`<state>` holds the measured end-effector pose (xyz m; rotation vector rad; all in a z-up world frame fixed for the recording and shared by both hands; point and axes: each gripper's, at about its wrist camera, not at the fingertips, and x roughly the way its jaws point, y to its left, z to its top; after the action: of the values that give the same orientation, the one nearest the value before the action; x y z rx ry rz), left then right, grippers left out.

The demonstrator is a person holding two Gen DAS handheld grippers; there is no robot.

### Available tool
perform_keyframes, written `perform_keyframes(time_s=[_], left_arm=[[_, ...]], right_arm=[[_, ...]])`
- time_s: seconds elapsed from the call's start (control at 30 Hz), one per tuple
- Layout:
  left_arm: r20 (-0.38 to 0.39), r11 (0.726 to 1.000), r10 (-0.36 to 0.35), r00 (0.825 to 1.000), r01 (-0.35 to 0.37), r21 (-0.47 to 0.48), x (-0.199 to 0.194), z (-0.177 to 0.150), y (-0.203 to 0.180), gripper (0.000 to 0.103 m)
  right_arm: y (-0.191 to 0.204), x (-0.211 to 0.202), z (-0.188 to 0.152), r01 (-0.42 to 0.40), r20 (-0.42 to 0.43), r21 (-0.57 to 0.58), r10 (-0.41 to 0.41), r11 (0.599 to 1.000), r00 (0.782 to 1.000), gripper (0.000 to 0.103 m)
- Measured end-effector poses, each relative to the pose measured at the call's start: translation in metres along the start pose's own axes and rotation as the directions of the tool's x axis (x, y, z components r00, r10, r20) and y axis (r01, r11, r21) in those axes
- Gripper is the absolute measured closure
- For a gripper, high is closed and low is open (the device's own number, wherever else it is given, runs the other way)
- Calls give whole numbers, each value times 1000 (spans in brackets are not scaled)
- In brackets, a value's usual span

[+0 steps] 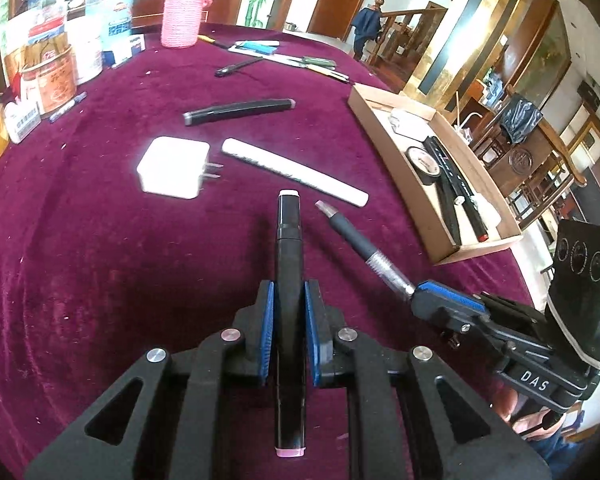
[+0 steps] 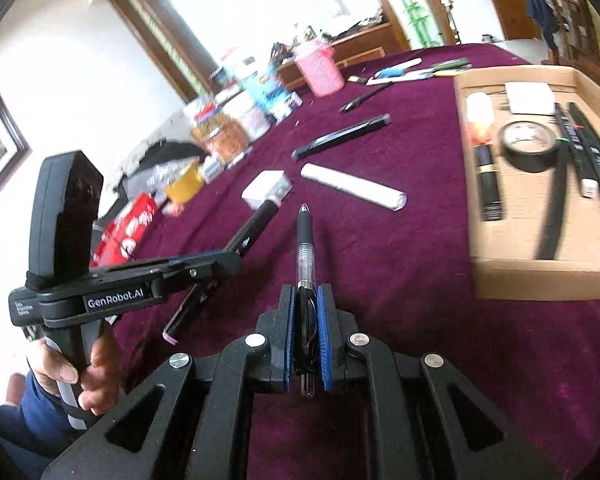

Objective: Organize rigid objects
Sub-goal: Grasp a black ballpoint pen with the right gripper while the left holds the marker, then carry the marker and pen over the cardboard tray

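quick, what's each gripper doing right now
left gripper: shut on a black marker with pink end caps
right gripper: shut on a clear-barrelled pen with a black grip

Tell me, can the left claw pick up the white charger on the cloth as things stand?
Probably not yet. The left claw is shut on a black marker, so it has no free grip. The path to the white charger itself looks clear.

White plug adapter [image 1: 174, 168] lies left of white cylindrical tube [image 1: 296, 171]; black marker [image 1: 238, 111] behind both; shallow cardboard tray [image 1: 404, 160] to their right.
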<state>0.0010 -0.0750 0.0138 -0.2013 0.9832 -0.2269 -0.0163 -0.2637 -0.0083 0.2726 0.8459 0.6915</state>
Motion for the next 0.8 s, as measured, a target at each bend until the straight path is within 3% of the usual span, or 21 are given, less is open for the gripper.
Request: perform_keyframes(time_s=[0.33, 0.8], left_arm=[[12, 998, 14, 1000, -15, 61, 0, 14, -60, 91], [41, 993, -49, 998, 45, 112, 8, 40, -108, 91]], right_arm=[[-37, -52, -4, -39, 109, 54, 33, 998, 994, 93], [-60, -88, -5, -26, 172, 103, 8, 994, 985, 93]])
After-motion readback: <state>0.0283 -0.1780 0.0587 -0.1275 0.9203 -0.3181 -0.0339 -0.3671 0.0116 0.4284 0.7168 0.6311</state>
